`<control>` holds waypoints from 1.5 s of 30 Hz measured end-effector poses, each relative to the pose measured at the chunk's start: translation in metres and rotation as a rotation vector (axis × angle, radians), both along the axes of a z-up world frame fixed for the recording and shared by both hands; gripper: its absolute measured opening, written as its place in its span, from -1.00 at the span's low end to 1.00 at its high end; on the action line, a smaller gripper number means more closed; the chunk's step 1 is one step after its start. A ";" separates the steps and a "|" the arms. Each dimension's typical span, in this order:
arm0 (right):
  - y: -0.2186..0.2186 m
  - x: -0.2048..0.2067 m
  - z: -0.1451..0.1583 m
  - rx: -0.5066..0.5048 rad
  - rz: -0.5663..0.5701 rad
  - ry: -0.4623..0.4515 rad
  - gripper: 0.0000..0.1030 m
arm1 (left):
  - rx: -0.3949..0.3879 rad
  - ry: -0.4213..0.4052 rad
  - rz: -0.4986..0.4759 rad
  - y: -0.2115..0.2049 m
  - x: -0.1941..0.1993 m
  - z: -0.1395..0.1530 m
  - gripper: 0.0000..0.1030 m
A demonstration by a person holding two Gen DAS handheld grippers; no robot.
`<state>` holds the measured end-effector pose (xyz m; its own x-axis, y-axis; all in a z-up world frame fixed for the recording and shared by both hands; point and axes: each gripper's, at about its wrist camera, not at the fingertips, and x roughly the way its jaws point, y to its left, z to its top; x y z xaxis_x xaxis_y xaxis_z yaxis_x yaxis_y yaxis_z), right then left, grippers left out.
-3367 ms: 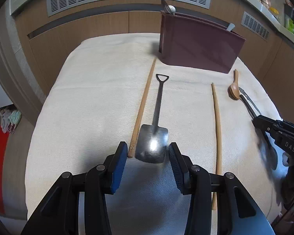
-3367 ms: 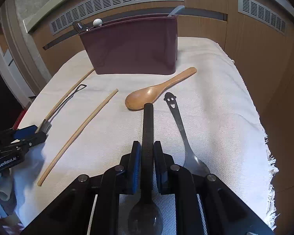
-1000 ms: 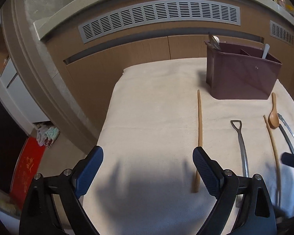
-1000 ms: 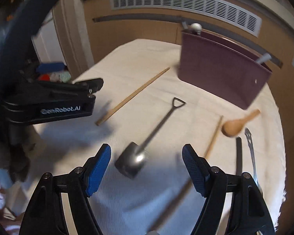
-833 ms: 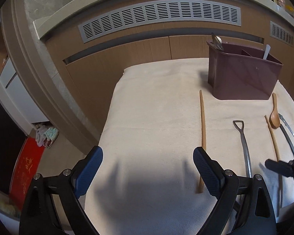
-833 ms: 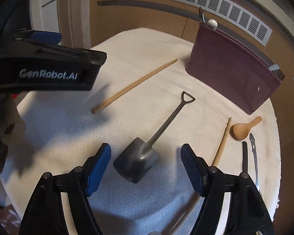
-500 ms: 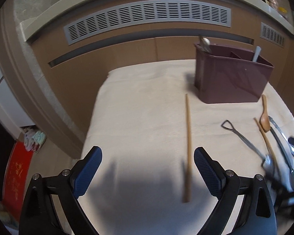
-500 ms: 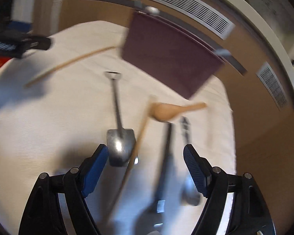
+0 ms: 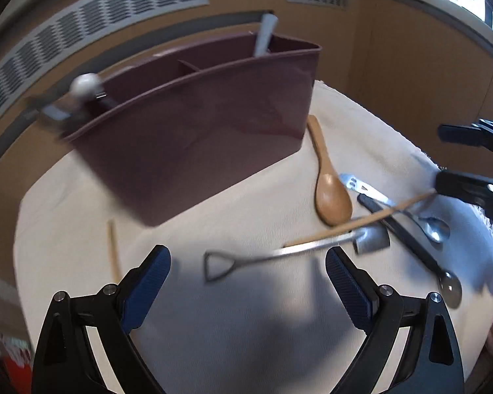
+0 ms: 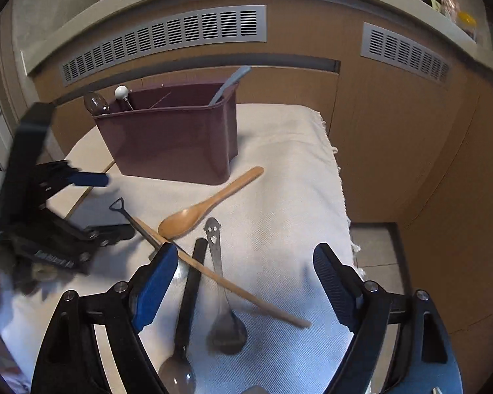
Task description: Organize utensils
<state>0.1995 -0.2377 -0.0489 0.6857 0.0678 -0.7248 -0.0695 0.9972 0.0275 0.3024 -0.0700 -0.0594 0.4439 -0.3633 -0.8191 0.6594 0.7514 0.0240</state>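
Utensils lie loose on the cloth-covered table [image 10: 289, 151], and the maroon caddy [image 10: 171, 141] at the back stands waiting for them; a few handles already poke out of its compartments, so sorting looks only started. Left tool [image 9: 248, 282] hangs wide apart and empty over the shovel-shaped spoon [image 9: 371, 238], its handle loop between the fingers. Right tool [image 10: 243, 282] is also spread wide, holding nothing, above a tangle: one wooden chopstick [image 10: 233, 287] lies slantwise across the black-handled spoon [image 10: 189, 292] and the smiley-handled spoon [image 10: 218, 269]. That crossing stick probably has to go first. Nearby, a wooden spoon [image 10: 194, 215] points toward the caddy, and another chopstick [image 9: 114, 252] lies apart at the left
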 end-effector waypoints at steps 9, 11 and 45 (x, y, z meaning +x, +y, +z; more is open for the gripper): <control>-0.011 -0.026 -0.022 0.018 0.046 0.060 0.62 | -0.141 0.185 -0.080 0.000 0.019 -0.012 0.85; -0.006 -0.027 -0.024 0.013 0.069 0.064 0.62 | -0.146 0.227 -0.104 0.013 -0.003 -0.010 0.85; -0.026 -0.046 -0.013 0.061 0.024 -0.025 0.62 | 0.060 0.131 -0.043 -0.040 -0.058 0.012 -0.34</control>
